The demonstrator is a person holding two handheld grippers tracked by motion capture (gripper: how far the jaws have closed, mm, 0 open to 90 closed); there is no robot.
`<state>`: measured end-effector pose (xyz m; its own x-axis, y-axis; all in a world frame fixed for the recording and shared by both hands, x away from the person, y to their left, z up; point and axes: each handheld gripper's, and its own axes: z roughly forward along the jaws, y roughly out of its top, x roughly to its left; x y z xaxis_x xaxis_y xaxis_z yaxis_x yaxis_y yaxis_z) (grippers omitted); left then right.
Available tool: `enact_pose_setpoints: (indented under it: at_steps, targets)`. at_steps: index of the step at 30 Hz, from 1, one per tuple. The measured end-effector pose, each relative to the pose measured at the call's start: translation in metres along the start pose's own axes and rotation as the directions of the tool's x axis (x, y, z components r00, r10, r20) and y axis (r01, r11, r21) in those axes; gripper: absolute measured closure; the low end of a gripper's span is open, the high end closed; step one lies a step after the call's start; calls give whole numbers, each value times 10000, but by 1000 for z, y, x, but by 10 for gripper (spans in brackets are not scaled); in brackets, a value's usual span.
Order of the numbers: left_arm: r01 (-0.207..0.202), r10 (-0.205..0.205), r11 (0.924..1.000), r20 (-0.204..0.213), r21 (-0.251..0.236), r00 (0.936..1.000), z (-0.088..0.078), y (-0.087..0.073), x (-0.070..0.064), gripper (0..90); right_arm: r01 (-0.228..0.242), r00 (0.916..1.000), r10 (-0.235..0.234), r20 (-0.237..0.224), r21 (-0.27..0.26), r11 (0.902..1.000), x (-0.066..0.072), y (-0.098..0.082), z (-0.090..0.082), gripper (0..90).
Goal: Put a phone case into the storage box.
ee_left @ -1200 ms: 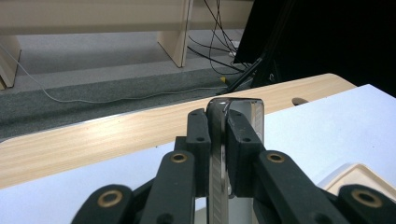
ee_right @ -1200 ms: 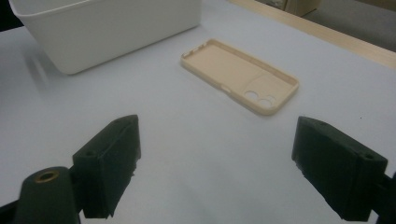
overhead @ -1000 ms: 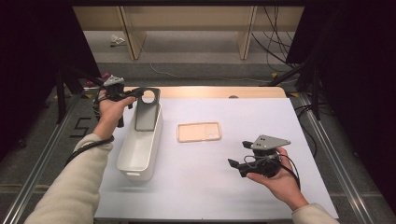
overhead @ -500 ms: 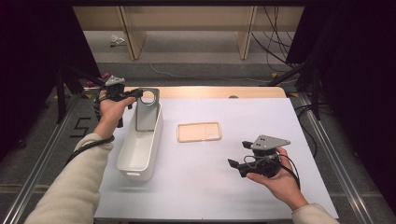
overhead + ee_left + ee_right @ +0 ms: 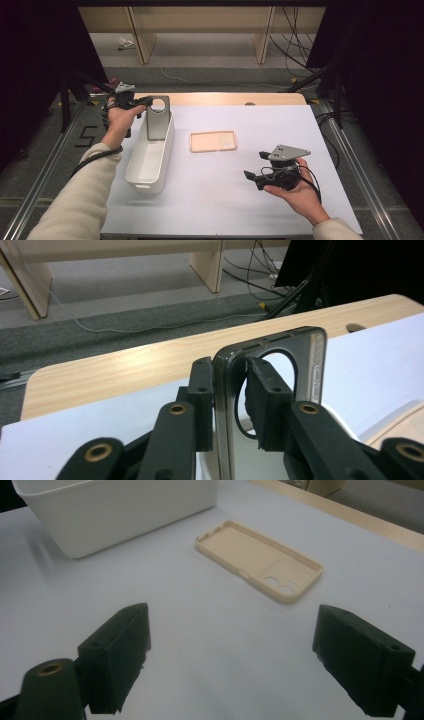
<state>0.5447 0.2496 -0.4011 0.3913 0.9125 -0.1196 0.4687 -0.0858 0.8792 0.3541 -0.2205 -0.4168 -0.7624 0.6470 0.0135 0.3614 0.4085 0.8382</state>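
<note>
While the left gripper [image 5: 134, 102] held station at the far end of the white bin [image 5: 150, 160], its jaws had just been opening, and the grey phone case [image 5: 158, 119] stood between them. In the left gripper view one jaw lay against the case's outer face; the other sat slightly clear of the inner face, so the pinch appeared loosened. The case [image 5: 270, 375] stood upright on its short end inside the bin, its large round camera cut-out uppermost. It was a smoky, translucent shell with rounded corners, a glossy rim and moulded side buttons. Its lower part was hidden by the bin wall and the jaws.

The right gripper [image 5: 257, 167] hovered over the desk [image 5: 240, 200], jaws spread wide with nothing between them. A beige phone case [image 5: 213, 141] lay flat, hollow side up, just beside the bin [image 5: 120, 510]. The bin was smooth, matte plastic with rounded corners, cut off at the edge of the right gripper view.
</note>
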Motion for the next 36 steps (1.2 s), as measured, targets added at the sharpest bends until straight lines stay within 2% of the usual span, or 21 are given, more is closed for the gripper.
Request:
enact_pose_setpoints:
  at_steps: [5,11,14,16,20,25,29,32,36]
  targets:
    - [-112,112,9999,-97,-3,9999,0,1,-1,695,-5,10000,5,8,-3,10000,0,0,0,162]
    - [-145,146,9999,-305,57,9994,-1,3,-2,581,8,10000,-8,13,2,10000,0,0,0,162]
    - [-53,55,9999,-270,102,9996,-2,4,-2,521,6,10000,-6,14,1,10000,0,0,0,162]
    - [-51,56,9999,-437,115,9990,-3,4,-2,476,-3,10000,3,14,10,10000,0,0,0,162]
    - [282,-281,9996,-499,22,9984,-8,4,-1,370,0,10000,0,16,6,10000,0,0,0,162]
    - [472,-476,9988,-509,-101,9976,-22,5,-4,169,-19,10000,19,25,-2,10000,0,0,0,162]
    - [562,-573,9979,-334,-336,9978,-38,1,-10,87,-28,10000,29,47,-14,10000,0,0,0,162]
    - [458,-462,9982,-99,-396,9989,-52,-5,-17,29,-45,10000,45,54,4,10000,0,0,0,162]
    - [229,-215,9979,240,-600,9995,-73,-16,-29,0,-45,10000,45,58,0,10000,1,0,1,162]
